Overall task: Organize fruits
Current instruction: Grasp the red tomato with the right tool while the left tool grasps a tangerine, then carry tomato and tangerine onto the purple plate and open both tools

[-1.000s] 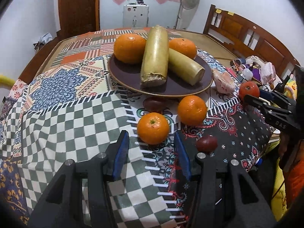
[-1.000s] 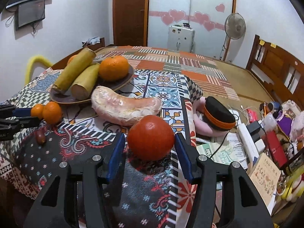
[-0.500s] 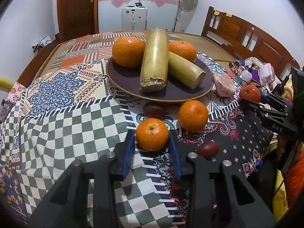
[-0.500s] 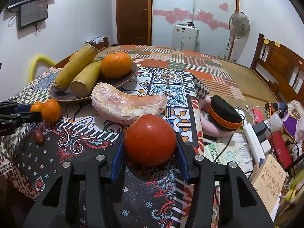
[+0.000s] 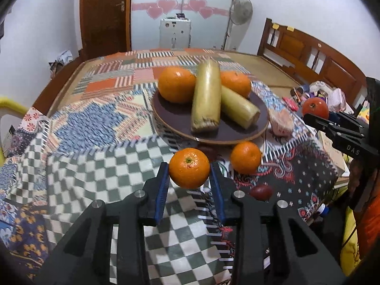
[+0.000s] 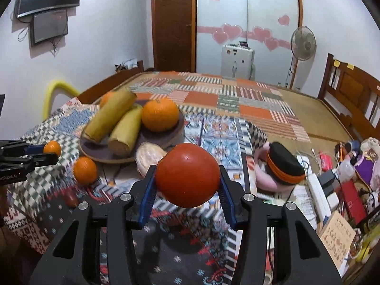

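orange (image 5: 189, 168) and tomato (image 6: 187, 174) gripped, both fingers angled downward.

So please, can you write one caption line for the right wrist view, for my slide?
Right gripper holding a red tomato above the patterned cloth, with the fruit plate behind.

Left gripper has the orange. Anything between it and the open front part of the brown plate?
Nothing solid. The left gripper holds the orange off the cloth; only a low dark fruit lies below that line. The plate front is bare.
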Motion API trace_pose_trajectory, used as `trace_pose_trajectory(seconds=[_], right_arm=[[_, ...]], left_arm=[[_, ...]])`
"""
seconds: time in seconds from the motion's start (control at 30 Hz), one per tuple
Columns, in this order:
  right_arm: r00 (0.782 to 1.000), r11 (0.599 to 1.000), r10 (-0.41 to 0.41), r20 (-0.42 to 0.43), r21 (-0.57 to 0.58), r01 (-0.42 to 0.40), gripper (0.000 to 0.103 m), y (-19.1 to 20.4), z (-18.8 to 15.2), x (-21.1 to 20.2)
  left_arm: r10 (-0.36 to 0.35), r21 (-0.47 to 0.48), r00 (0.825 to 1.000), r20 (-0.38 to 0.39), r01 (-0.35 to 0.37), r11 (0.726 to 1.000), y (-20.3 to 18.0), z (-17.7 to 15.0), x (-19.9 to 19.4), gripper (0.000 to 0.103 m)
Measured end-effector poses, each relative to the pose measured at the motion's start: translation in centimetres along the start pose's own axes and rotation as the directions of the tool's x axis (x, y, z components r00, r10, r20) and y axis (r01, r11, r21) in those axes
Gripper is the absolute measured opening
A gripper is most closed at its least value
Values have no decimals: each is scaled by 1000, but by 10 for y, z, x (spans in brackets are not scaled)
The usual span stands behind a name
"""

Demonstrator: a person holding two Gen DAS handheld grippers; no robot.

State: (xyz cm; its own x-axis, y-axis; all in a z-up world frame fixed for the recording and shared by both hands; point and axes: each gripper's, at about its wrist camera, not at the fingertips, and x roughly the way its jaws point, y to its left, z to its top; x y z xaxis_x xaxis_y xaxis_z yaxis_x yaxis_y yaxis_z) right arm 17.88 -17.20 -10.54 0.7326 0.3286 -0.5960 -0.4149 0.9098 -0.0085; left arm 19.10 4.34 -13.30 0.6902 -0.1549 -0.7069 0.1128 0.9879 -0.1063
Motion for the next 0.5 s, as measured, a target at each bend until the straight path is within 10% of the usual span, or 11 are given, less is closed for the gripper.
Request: trace_pose_trajectory(seconds=[0.5], right_arm=[[998,998,44,44,-36,-43,45,19,34,21]], left_arm=[[49,-22,996,79,-47,999,17,43,-10,34]])
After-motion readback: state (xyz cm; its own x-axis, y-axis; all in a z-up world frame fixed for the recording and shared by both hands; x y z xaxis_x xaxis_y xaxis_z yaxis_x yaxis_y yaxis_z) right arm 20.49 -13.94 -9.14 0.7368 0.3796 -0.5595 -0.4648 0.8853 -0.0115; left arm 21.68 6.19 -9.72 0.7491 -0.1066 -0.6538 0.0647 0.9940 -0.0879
